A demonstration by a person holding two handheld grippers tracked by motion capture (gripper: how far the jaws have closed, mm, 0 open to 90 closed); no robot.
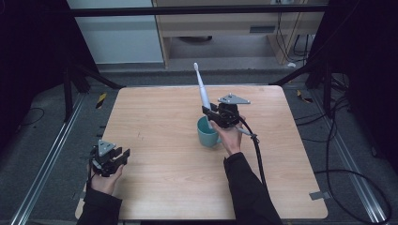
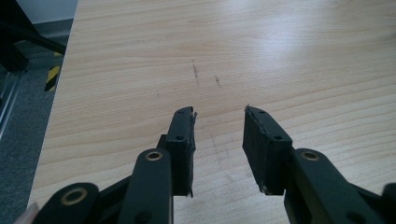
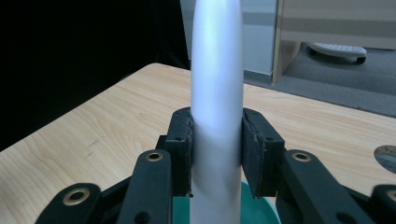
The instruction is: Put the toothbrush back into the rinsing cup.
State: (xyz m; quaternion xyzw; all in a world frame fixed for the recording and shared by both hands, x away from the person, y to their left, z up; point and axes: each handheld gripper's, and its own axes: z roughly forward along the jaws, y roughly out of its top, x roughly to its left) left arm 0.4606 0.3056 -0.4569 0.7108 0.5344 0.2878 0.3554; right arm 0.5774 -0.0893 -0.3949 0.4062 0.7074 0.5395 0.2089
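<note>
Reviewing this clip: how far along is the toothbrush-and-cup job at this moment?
Done: the right gripper is shut on the toothbrush, fingers clamping its white handle. In hand: the brush is held roughly upright over the teal cup; whether it is going in or coming out I cannot tell. Left: releasing it. The left gripper rests open near the table edge, idle.

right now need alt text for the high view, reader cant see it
The person's right gripper holds a white electric toothbrush upright over a teal cup on a wooden table. The left gripper rests open at the table's near left edge, holding nothing.
</note>
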